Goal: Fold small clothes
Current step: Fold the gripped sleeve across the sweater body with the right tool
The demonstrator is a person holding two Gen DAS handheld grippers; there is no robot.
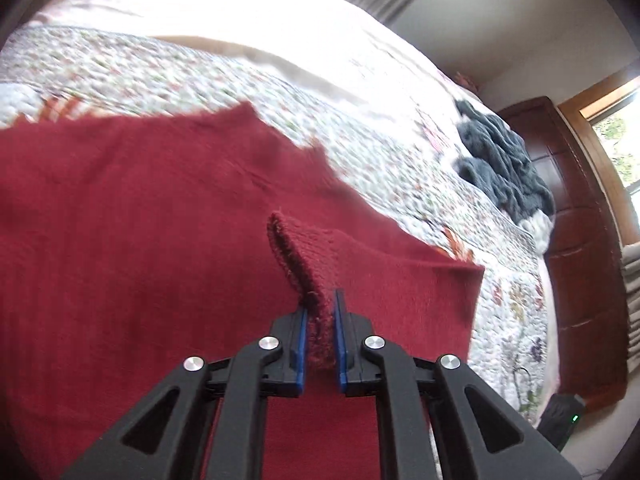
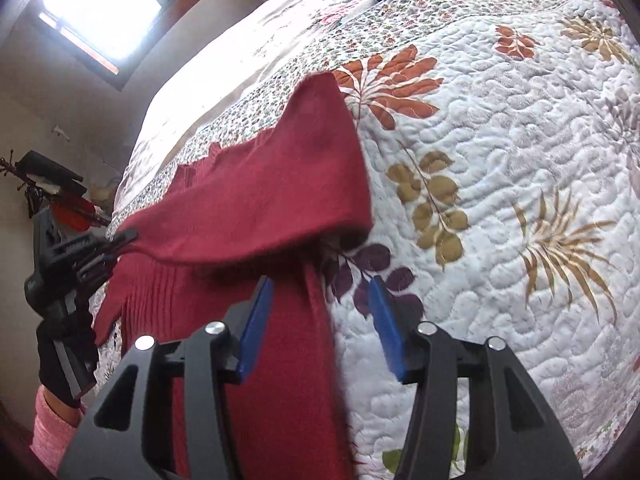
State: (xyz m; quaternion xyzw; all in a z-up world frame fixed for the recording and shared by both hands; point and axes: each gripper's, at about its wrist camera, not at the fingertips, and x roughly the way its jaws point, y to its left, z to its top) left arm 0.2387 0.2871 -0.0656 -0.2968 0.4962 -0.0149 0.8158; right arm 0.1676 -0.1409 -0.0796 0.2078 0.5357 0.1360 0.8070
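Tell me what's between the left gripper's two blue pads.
In the left wrist view, a pinched fold of the red sweater sits clamped between the left gripper.

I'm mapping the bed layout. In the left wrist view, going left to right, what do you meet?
Red garment, pinched in the left claw → floral quilt → grey blanket heap → dark wooden footboard → window.
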